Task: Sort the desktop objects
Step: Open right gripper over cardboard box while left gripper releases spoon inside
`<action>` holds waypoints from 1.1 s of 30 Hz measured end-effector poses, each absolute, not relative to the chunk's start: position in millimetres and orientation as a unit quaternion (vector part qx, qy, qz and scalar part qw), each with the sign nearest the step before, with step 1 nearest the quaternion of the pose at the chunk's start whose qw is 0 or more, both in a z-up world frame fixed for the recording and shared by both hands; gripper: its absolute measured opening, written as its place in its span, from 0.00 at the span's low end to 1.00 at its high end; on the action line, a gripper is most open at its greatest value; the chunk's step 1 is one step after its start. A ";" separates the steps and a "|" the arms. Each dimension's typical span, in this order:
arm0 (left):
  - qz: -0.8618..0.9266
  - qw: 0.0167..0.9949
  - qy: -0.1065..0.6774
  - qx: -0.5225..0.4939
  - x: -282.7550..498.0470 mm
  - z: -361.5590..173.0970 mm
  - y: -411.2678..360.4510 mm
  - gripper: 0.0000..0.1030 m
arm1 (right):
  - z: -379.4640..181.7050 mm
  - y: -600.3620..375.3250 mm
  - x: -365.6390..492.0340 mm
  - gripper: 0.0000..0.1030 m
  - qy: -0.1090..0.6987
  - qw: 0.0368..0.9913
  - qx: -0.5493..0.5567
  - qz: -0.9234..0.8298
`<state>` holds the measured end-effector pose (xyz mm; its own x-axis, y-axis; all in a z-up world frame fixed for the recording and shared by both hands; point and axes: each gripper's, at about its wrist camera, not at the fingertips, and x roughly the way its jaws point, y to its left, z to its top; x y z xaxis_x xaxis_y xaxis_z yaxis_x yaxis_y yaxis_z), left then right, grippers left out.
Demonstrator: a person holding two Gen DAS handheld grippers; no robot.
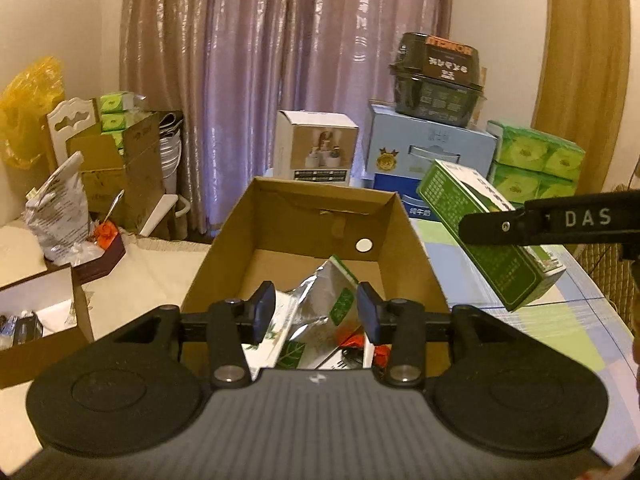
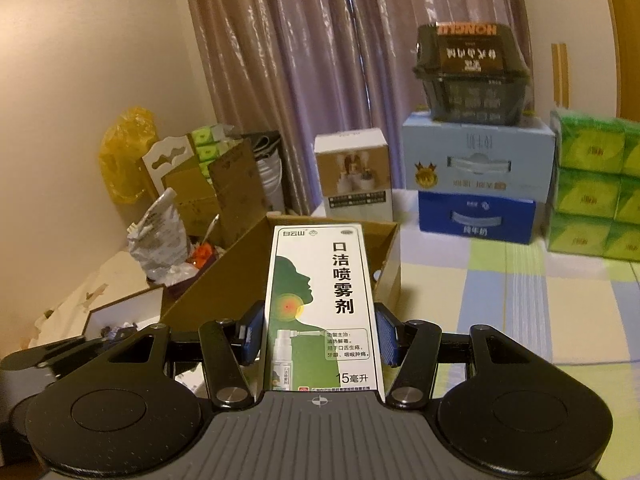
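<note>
Holding the green spray box between both pads, the right claw is closed on the carton's lower half, with the box's long axis running forward along the fingers toward the upper centre of the right wrist frame. In the left wrist view the same box appears at right of frame, tilted, held clear above the tabletop and just beyond the right wall of the cardboard box.

The left claw hangs parted over the near end of the cardboard box and grips nothing; a foil pouch and other packets lie inside the box beneath it.

The deciding relation: the open cardboard box lies ahead and to the left of the right claw, its rim showing just behind the carton in the right wrist frame. The right claw is the carrier, so the likely next move is a short travel leftward over the wall, then release. The carton's length would fit best laid along the box's long axis.
</note>
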<state>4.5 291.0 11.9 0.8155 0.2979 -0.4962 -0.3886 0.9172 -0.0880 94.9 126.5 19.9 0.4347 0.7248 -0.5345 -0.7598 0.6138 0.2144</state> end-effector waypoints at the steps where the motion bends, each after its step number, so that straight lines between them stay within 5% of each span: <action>1: 0.185 0.948 0.243 -0.095 1.4 11.2 292.3 0.39 | 18.4 127.8 95.7 0.51 0.303 0.845 -0.028 0.439; 15: 0.219 0.938 0.247 -0.105 -19.2 9.2 307.0 0.56 | -4.3 175.1 106.6 0.51 0.347 0.814 -0.008 0.465; 16: 0.221 0.938 0.248 -0.104 -19.1 9.2 307.4 0.60 | -4.6 178.0 108.9 0.53 0.349 0.809 -0.005 0.473; 18: 0.222 0.938 0.248 -0.101 -18.3 10.1 306.4 0.66 | -2.1 176.0 110.3 0.82 0.339 0.813 -0.001 0.474; 23: 0.226 0.938 0.242 -0.097 -18.8 12.2 302.3 0.81 | -1.2 154.5 114.2 0.85 0.341 0.826 0.004 0.449; 33: 0.231 0.937 0.245 -0.088 -26.6 23.1 287.6 0.93 | -2.4 105.3 92.9 0.97 0.363 0.833 0.013 0.419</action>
